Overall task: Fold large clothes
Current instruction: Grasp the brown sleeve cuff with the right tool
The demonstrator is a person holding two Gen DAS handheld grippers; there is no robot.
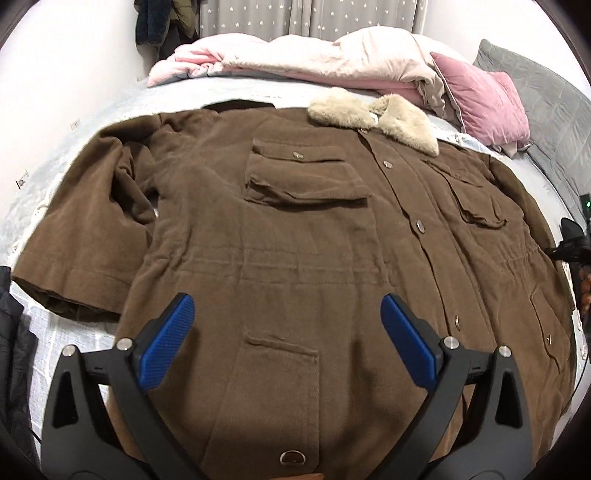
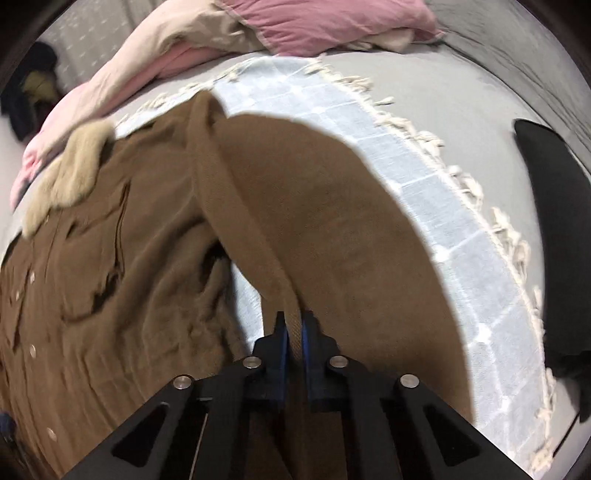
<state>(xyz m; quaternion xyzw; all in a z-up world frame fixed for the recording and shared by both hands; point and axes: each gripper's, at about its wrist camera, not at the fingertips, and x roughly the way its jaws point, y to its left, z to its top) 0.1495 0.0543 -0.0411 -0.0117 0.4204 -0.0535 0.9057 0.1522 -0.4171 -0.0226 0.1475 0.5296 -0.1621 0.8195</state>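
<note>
Big brown fur-collared cloth coat (image 1: pixel 295 229) lies front-up, spread flat on the bed (image 1: pixel 110 96) for folding. My left gripper (image 1: pixel 288 347) hovers lower centre, fingers spread. My right gripper (image 2: pixel 293 332) pinches the brown sleeve cuff (image 2: pixel 293 321), lifting it to fold inward.

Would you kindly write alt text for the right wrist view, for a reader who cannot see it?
The right gripper is shut on the edge of a brown coat sleeve, lifting it off a pale checked blanket. The coat with its fur collar lies to the left; pink bedding sits behind.
</note>
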